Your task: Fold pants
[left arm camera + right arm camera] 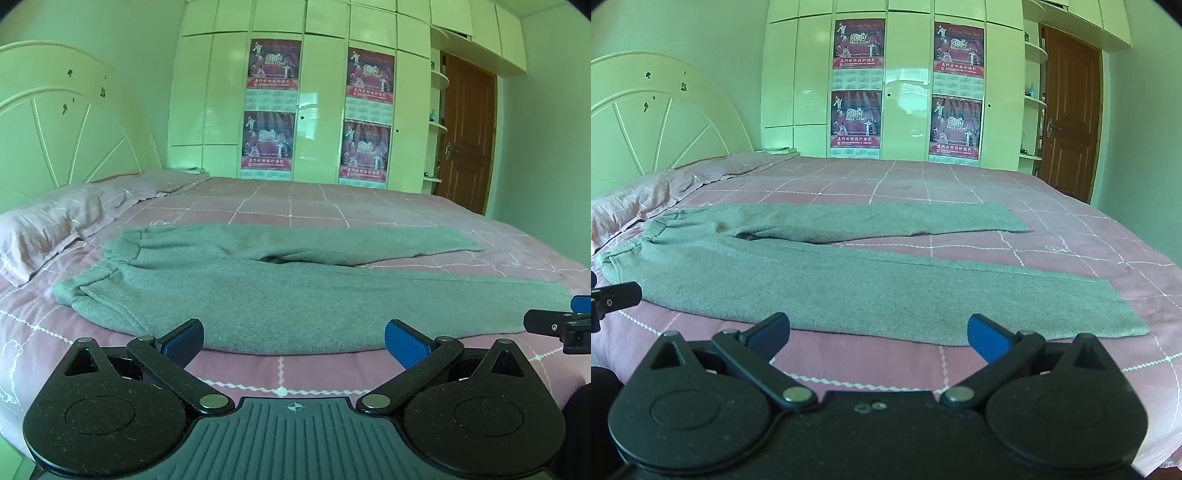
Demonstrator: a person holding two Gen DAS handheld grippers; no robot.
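Grey pants (280,291) lie spread flat on the pink checked bed, waistband to the left near the pillow, both legs running right and splayed apart. They also show in the right wrist view (849,284). My left gripper (293,341) is open and empty, just short of the near edge of the pants by the waist end. My right gripper (877,332) is open and empty, just short of the near leg's edge. The right gripper's tip shows at the right edge of the left wrist view (554,325).
A pink pillow (48,225) lies at the left by the white headboard (62,122). White wardrobes with posters (317,107) stand behind the bed, a brown door (467,136) to the right. The pink bedsheet (923,184) stretches beyond the pants.
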